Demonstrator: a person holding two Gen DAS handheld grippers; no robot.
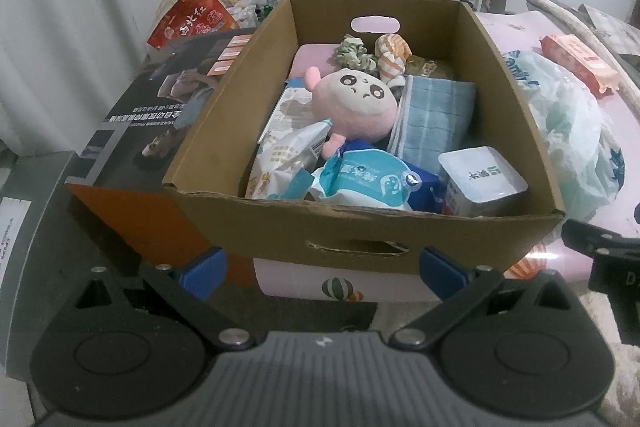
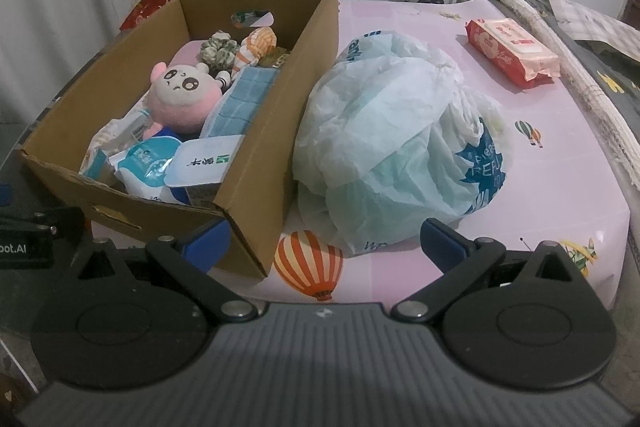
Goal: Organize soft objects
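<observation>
My left tool is released, its blue pads spread wide and holding nothing, just short of the near wall of the cardboard box. My right tool is likewise released and empty, its left pad by the box's near right corner and its right pad near the crumpled plastic bag.

The box sits at the left part of the table, which wears a pink cover printed with hot-air balloons. Inside, near the middle, a pink plush doll lies face up. To its right a folded blue towel leans against it. Behind these, toward the far wall, are a green scrunchie and an orange-striped plush. At the near wall lie a blue-and-white wipes pack and a white lidded tub in the near right corner.

The plastic bag rests on the table just beside the box's right wall. A red tissue pack lies well apart, toward the far right corner.
</observation>
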